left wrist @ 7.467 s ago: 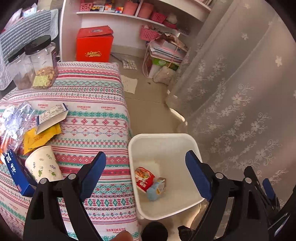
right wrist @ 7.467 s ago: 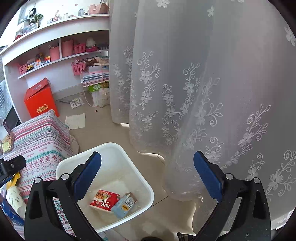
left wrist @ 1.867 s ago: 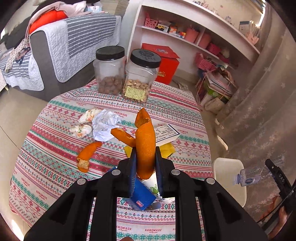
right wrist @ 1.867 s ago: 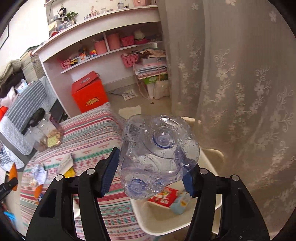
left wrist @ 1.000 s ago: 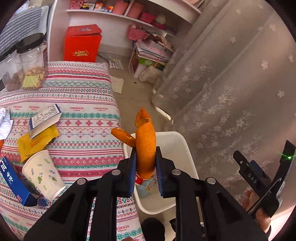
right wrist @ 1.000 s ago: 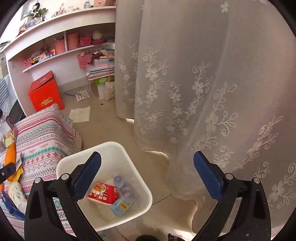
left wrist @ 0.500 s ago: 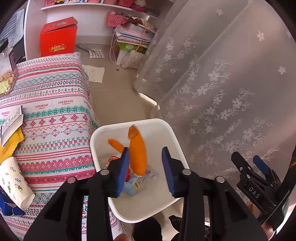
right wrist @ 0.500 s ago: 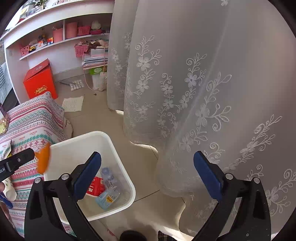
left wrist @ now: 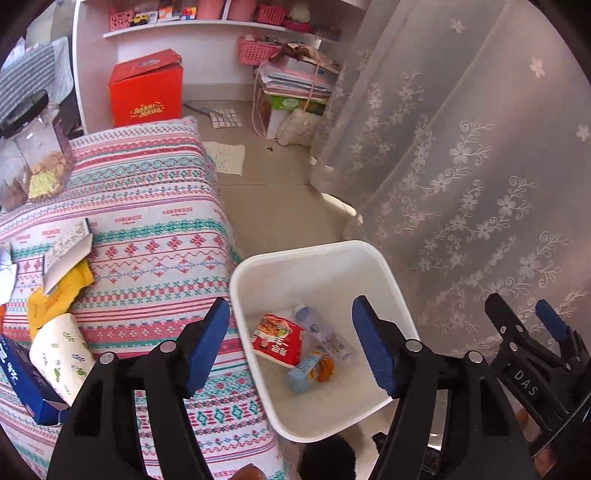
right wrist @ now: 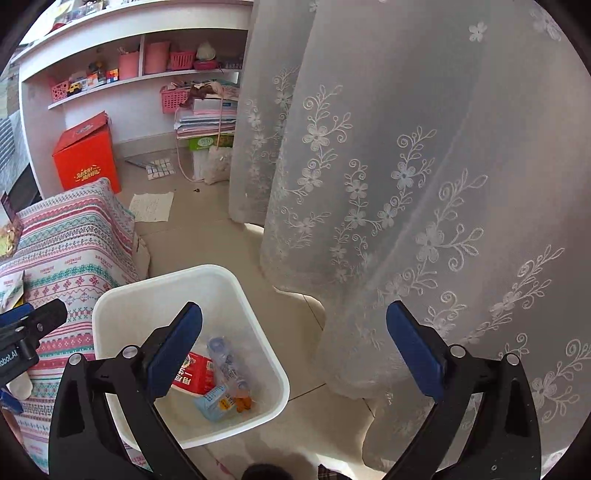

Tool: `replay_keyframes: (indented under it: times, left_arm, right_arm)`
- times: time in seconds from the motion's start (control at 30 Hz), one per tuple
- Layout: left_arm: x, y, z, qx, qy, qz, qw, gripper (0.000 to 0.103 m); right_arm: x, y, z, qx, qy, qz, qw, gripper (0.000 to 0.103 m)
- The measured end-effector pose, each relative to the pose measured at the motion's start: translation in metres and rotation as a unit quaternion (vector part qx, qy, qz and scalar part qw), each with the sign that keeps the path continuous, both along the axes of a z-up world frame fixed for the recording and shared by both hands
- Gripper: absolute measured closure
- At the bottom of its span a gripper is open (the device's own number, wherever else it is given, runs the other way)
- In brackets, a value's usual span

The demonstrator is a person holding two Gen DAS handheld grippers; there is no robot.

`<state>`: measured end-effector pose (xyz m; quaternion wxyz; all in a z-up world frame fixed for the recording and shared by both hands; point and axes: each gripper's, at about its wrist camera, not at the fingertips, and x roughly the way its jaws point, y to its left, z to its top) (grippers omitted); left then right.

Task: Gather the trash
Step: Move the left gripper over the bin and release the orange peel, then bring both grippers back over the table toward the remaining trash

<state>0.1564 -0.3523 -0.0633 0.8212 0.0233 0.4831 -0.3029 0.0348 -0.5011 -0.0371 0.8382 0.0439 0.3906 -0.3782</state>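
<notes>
A white bin (left wrist: 310,254) (right wrist: 258,339) stands on the floor beside the table. In it lie a red packet (left wrist: 277,339), a clear plastic bottle (left wrist: 321,332), a small blue carton (left wrist: 303,371) and an orange peel (left wrist: 325,369). My left gripper (left wrist: 290,345) is open and empty above the bin. My right gripper (right wrist: 293,354) is open and empty, above the bin's right edge; it also shows in the left wrist view (left wrist: 532,332). On the patterned table (left wrist: 155,206) lie a paper cup (left wrist: 61,354), a blue box (left wrist: 22,380), a yellow wrapper (left wrist: 55,295) and a flat carton (left wrist: 66,249).
A lace curtain (left wrist: 461,147) hangs close behind and right of the bin. Jars (left wrist: 37,147) stand at the table's far left. A red box (left wrist: 146,88), shelves (left wrist: 207,26) and stacked papers (left wrist: 295,81) are on the far side of the floor.
My left gripper has opened and the orange peel has dropped into the bin. About a second earlier the right gripper had let the bottle go into the bin.
</notes>
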Motion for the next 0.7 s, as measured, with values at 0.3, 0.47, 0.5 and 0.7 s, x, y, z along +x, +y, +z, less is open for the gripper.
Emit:
replay_keyframes:
  times: [0.3, 0.47, 0.5, 0.7]
  left_arm:
    - [0.023, 0.057, -0.001, 0.038, -0.015, 0.065, 0.9971, 0.027]
    - [0.039, 0.094, -0.002, 0.044, -0.016, 0.101, 0.9938, 0.025]
    - [0.041, 0.101, -0.002, 0.047, -0.017, 0.109, 0.9928, 0.025]
    - [0.058, 0.146, -0.008, 0.061, -0.009, 0.156, 0.9859, 0.025]
  right_arm:
    - [0.037, 0.052, -0.004, -0.014, 0.006, 0.041, 0.999, 0.007]
    - [0.062, 0.084, -0.002, -0.021, -0.002, 0.069, 0.997, 0.007]
    - [0.065, 0.091, -0.002, -0.023, -0.003, 0.074, 0.997, 0.007]
    - [0.088, 0.128, -0.004, -0.017, -0.008, 0.103, 0.995, 0.007]
